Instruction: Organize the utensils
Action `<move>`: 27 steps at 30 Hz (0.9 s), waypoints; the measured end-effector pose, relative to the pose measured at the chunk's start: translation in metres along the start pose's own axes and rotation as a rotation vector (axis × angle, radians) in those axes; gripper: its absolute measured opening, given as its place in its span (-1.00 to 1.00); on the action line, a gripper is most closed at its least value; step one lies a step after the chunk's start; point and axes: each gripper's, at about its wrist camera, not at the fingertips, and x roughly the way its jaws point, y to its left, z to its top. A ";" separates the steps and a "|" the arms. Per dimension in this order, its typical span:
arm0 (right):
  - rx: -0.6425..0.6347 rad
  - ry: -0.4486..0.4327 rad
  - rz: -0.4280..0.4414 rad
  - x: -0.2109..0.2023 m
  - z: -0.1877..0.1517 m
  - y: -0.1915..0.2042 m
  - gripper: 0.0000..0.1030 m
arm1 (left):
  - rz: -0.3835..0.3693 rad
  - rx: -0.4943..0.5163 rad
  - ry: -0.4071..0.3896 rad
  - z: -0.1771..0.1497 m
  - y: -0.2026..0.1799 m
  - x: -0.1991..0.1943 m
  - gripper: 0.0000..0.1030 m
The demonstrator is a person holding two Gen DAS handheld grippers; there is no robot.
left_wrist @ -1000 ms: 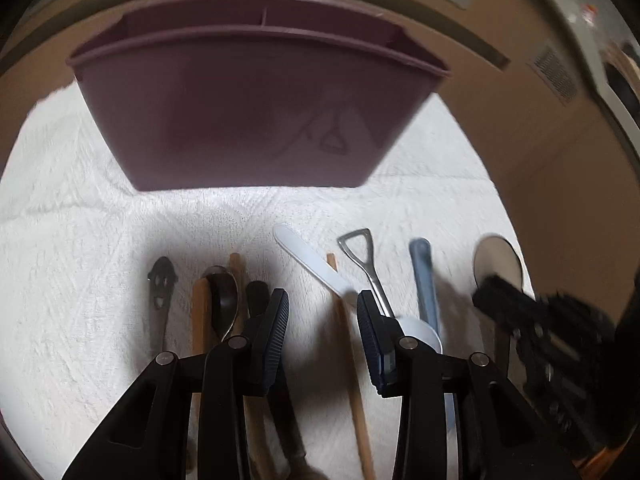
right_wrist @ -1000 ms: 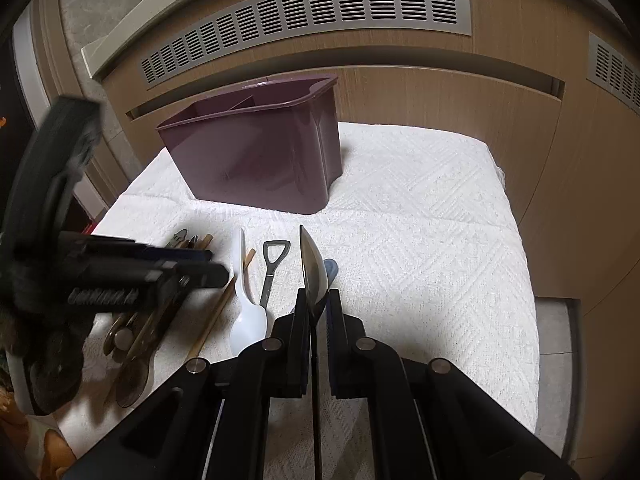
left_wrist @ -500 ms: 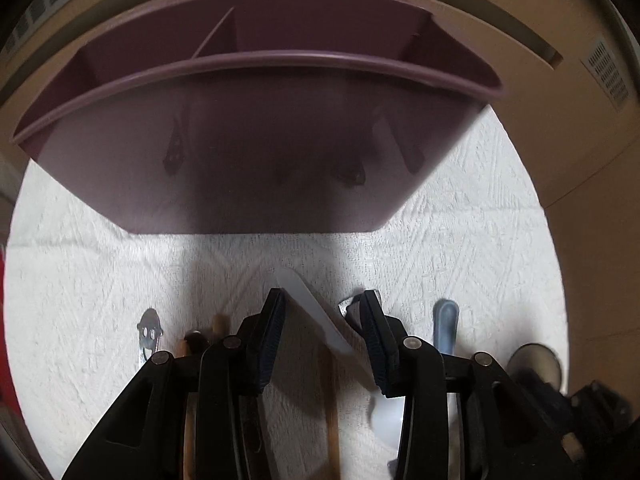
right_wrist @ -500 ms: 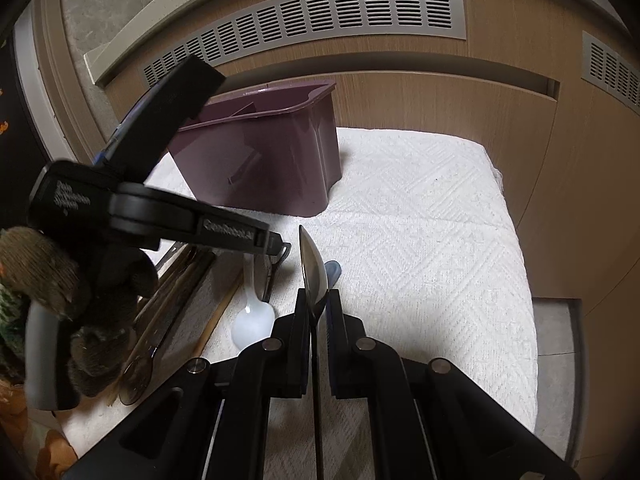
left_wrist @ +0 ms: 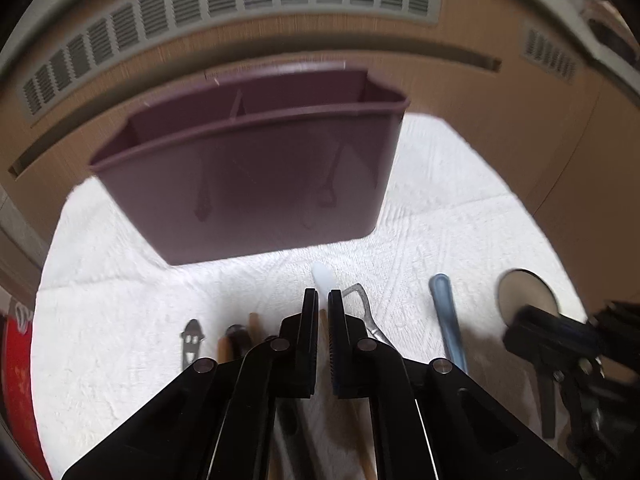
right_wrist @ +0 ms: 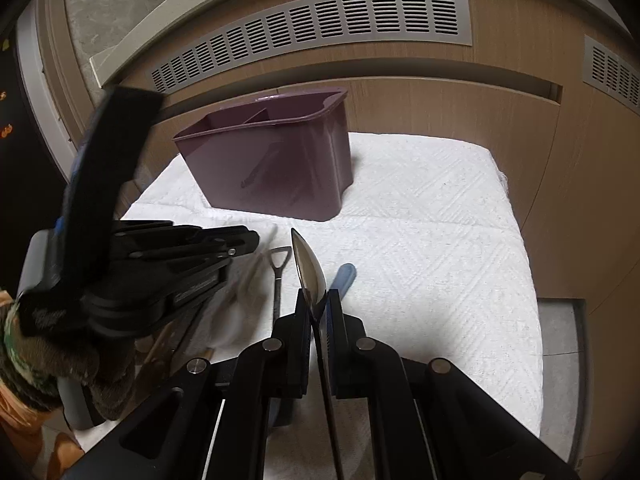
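At lower centre, the left tongs, jaws just closing, are pinching a light, slick white plastic spoon by its thin handle, while the right tongs are clamping a stiff, slippery metal spoon by its neck.

Wood-grain cabinet panels curve behind a white textured cloth; a grey slotted vent grille runs above, grey floor beside

Dim warm indoor light; soft shadows on white towel; fisheye bending edges; left-view motion blur.
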 end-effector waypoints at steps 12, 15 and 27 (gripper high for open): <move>-0.049 -0.035 -0.010 -0.022 0.005 0.027 -0.88 | -0.082 -0.094 -0.092 -0.040 0.073 -0.060 -0.93; -0.056 -0.049 -0.035 -0.030 0.006 0.029 -0.88 | -0.129 -0.130 -0.004 -0.047 0.087 -0.055 -0.83; -0.027 -0.014 -0.013 -0.015 -0.006 0.018 -0.88 | -0.074 0.005 0.059 -0.044 0.081 -0.002 -0.10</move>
